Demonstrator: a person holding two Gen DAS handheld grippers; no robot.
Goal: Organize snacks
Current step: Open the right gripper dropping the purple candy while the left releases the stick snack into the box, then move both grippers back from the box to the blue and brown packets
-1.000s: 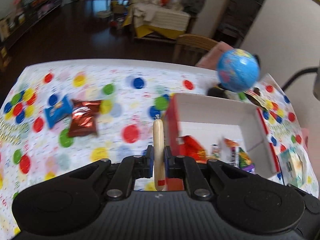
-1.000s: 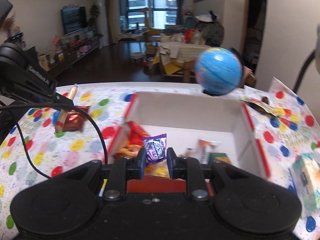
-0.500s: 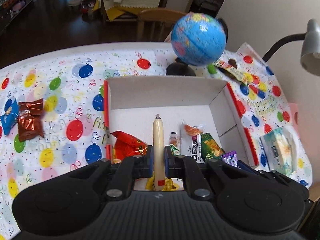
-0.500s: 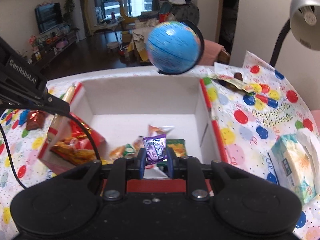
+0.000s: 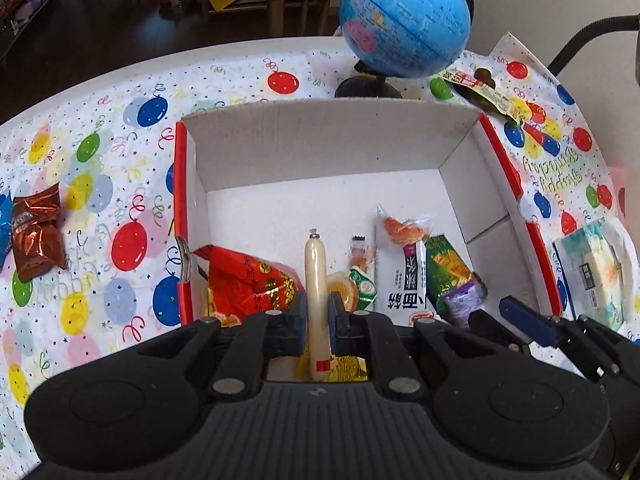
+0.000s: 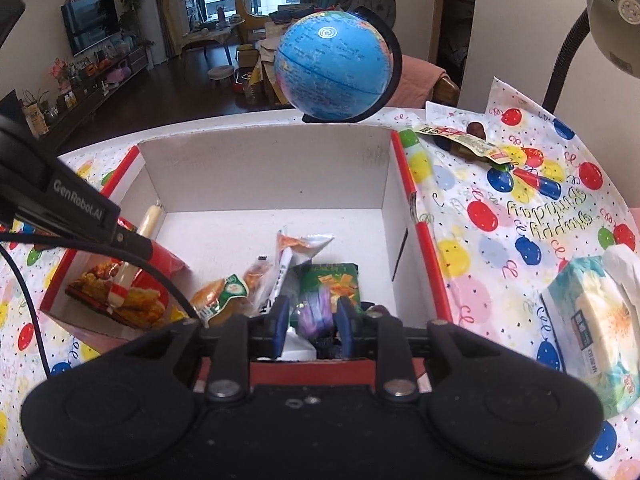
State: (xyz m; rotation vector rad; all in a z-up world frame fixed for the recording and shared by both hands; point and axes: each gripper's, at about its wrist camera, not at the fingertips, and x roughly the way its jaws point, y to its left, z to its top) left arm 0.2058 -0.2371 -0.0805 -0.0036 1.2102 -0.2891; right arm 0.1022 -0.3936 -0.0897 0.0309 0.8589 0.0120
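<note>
A white cardboard box with red rims [image 5: 320, 148] [image 6: 264, 168] holds several snack packets. My left gripper [image 5: 317, 320] is shut on a pale sausage stick [image 5: 316, 276], held upright over the box's near left part; the stick also shows in the right wrist view [image 6: 138, 248]. My right gripper [image 6: 312, 320] is open, its fingers either side of a purple packet [image 6: 314, 314] that lies in the box's near right part; the purple packet shows in the left wrist view too [image 5: 462, 298]. A brown foil packet [image 5: 34, 232] lies on the tablecloth left of the box.
A blue globe [image 5: 404, 20] [image 6: 334, 66] stands behind the box. A wrapper [image 6: 464, 142] lies at the back right. A tissue pack [image 6: 592, 320] [image 5: 596, 268] lies right of the box. A lamp [image 6: 612, 12] hangs at the upper right. A balloon-print cloth [image 5: 120, 152] covers the table.
My left gripper has carried the sausage stick from over the tablecloth to above the box. My right gripper has lowered into the box and opened, and the purple packet now rests between its fingers.
</note>
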